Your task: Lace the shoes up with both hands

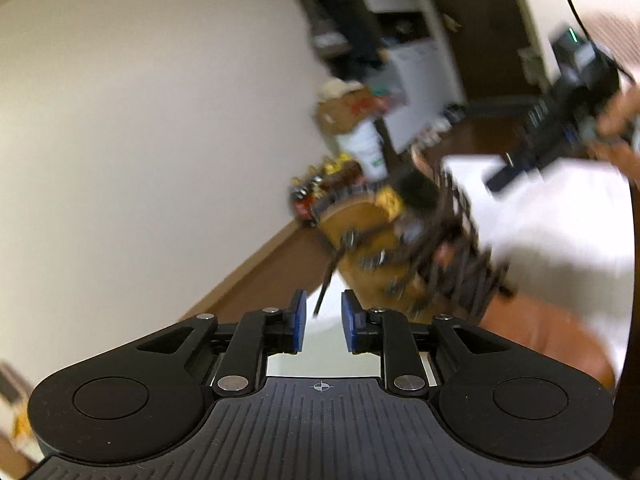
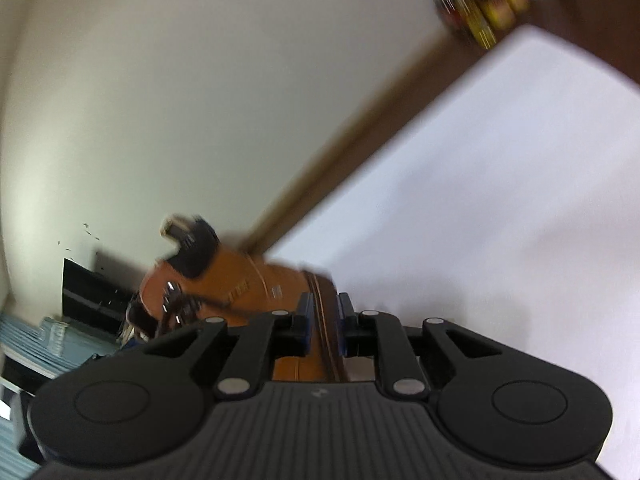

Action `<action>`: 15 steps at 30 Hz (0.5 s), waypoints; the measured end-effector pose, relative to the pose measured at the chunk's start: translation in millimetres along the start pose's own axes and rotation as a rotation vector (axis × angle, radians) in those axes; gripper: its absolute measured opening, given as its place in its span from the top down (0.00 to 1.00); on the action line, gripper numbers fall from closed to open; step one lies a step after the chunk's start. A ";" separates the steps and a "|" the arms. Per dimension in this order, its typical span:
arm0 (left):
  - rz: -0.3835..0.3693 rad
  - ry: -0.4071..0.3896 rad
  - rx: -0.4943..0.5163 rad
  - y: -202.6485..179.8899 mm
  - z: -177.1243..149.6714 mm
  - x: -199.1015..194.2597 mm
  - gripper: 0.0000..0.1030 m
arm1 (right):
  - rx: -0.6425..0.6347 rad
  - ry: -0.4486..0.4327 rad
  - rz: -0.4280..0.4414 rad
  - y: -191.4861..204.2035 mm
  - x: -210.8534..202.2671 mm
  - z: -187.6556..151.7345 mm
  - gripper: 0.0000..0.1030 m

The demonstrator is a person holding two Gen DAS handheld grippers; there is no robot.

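Observation:
A tan boot (image 1: 372, 240) with dark laces (image 1: 452, 248) lies on a white sheet (image 1: 560, 232), blurred by motion. A loose lace end (image 1: 326, 284) hangs from it toward my left gripper (image 1: 323, 322), which is open with the lace tip just beyond its blue pads, not held. In the right wrist view the boot (image 2: 240, 280) shows lower left. My right gripper (image 2: 323, 322) has its jaws on either side of the boot's brown sole edge (image 2: 326, 320); the pads look pressed on it. The right gripper also shows in the left wrist view (image 1: 552, 136), apart from the boot.
A brown wooden table edge (image 2: 320, 180) runs along a cream wall. Snack packets and a white cup (image 1: 360, 148) stand behind the boot. Colourful packets (image 2: 480, 4) sit at the far corner. Blue-grey fabric (image 2: 48, 344) and a black box lie lower left.

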State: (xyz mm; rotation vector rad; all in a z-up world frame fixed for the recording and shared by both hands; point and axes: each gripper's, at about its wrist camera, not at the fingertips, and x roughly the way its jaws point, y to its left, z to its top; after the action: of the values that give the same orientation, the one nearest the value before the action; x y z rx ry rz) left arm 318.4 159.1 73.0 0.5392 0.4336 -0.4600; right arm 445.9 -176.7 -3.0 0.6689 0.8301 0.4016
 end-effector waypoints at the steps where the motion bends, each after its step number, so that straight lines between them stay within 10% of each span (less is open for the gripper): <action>1: -0.014 0.024 0.023 1.9 -3.9 3.1 0.78 | -0.043 -0.037 -0.005 3.2 3.7 -3.5 0.85; 15: 0.014 0.230 0.099 -33.9 -30.4 0.7 0.77 | -0.321 -0.198 0.014 28.8 4.7 -67.3 0.85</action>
State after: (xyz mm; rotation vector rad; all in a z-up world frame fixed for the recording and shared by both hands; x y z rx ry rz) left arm 293.3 150.4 36.1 0.6945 0.6289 -0.4088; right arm 394.1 -127.3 -18.9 0.4078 0.5570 0.4614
